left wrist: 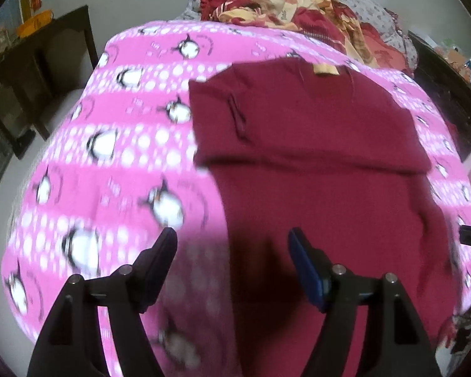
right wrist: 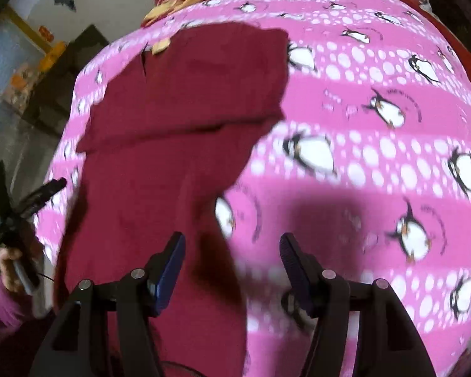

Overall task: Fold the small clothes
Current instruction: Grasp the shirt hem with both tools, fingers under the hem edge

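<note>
A maroon garment (left wrist: 314, 157) (right wrist: 179, 110) lies flat on a pink penguin-print blanket (left wrist: 110, 157) (right wrist: 361, 110). Its far part is folded over towards me, and a tan label (left wrist: 325, 69) shows at the far edge. My left gripper (left wrist: 232, 245) hangs open above the garment's near left edge, nothing between its fingers. My right gripper (right wrist: 232, 248) is open too, above the near right edge where cloth meets blanket. In the right wrist view the left gripper (right wrist: 28, 179) appears at the left, held by a hand (right wrist: 9, 260).
A heap of red and yellow bedding (left wrist: 282, 0) lies at the far end of the blanket. Dark wooden furniture (left wrist: 47, 62) stands to the left and a dark piece (left wrist: 439, 78) to the right. The pictures are blurred.
</note>
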The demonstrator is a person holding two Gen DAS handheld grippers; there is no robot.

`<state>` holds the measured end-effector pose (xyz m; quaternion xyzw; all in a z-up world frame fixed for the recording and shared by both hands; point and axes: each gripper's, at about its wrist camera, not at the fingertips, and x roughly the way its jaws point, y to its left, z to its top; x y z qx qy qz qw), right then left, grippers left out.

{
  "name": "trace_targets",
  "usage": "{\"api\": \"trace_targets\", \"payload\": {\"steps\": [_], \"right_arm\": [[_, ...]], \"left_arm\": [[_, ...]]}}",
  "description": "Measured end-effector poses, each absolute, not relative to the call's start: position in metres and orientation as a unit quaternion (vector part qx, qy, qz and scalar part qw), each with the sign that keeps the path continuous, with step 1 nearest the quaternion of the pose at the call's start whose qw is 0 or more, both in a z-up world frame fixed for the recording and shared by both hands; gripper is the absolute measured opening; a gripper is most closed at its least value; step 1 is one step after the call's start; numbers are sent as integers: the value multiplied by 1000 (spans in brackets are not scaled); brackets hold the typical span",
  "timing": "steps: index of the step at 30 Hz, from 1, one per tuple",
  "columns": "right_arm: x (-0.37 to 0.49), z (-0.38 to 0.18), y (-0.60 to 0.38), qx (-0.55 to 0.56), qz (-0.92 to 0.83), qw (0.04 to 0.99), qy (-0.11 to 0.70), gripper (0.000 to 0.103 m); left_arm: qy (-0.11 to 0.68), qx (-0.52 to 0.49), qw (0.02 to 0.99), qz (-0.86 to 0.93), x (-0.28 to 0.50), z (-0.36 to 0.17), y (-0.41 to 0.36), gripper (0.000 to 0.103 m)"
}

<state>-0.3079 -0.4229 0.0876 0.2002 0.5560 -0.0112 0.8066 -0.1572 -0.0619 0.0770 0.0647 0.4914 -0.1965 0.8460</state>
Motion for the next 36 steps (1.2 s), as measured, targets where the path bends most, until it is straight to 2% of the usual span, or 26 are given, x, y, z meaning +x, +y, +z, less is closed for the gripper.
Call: {"api": "trace_targets", "payload": {"steps": [9,14,21,27,29,34,35,36], "right_arm": [[-367,78,-396,191,2,796,574,68],[-402,81,-394,196,-4,799,569,78],[-429,59,-393,245,-3,795,555,78],[-430,54,-379,230,-2,813,534,78],[-434,55,-376,237,8,818,523,70],[-429,46,-364,224,13,832,507,65],[-428,46,-363,219,10,836,504,53],[-427,46,-363,217,7,838,501,42]], "left_arm": [[516,39,827,-219,-222,78,-32,75],[519,76,818,-237,-255,75,-36,75],[549,77,796,-241,-274,52,-29,75],[562,44,786,-253,-280,46,-28,75],[563,49,785,-254,-283,44,-31,75],[572,51,777,-257,-283,35,-38,75],[573,50,776,-258,-283,35,-38,74],[573,47,773,-267,-282,35,-38,66]]}}
